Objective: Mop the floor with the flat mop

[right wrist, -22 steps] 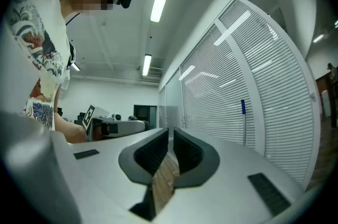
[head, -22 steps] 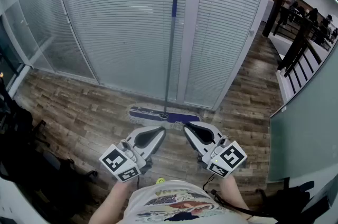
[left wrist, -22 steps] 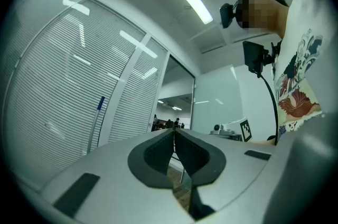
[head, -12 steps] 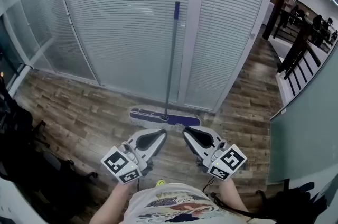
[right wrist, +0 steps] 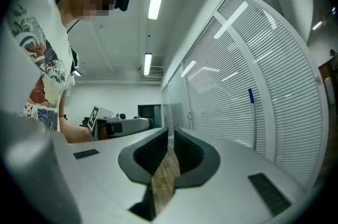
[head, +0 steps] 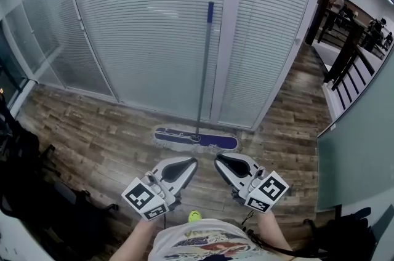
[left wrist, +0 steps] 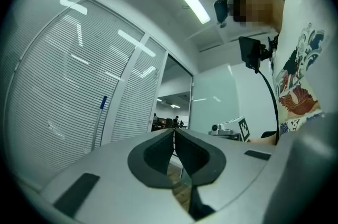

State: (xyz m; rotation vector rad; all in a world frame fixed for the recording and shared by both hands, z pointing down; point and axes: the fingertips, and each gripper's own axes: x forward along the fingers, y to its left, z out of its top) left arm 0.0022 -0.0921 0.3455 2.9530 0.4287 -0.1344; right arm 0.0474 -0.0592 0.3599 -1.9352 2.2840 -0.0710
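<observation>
The flat mop stands by itself, leaning on the blind-covered glass wall. Its purple-blue head (head: 196,139) lies flat on the wood floor, and the grey handle (head: 204,69) rises to a blue top end (head: 210,12). My left gripper (head: 192,162) and right gripper (head: 218,160) hover side by side just short of the mop head, both shut with nothing between them. The handle also shows as a thin pole (left wrist: 99,125) in the left gripper view and as a pole (right wrist: 253,120) in the right gripper view, far beyond the shut left gripper (left wrist: 174,134) and right gripper (right wrist: 170,134).
Glass wall (head: 141,26) with blinds fills the far side. Dark bags and chair legs (head: 37,192) crowd the left floor. A frosted partition (head: 357,149) and a dark railing (head: 345,50) stand at the right, with another black bag (head: 345,235) at its foot.
The mop head and both grippers sit slightly lower and more to the right in the head view. The mop still leans on the wall. Both grippers stay shut.
</observation>
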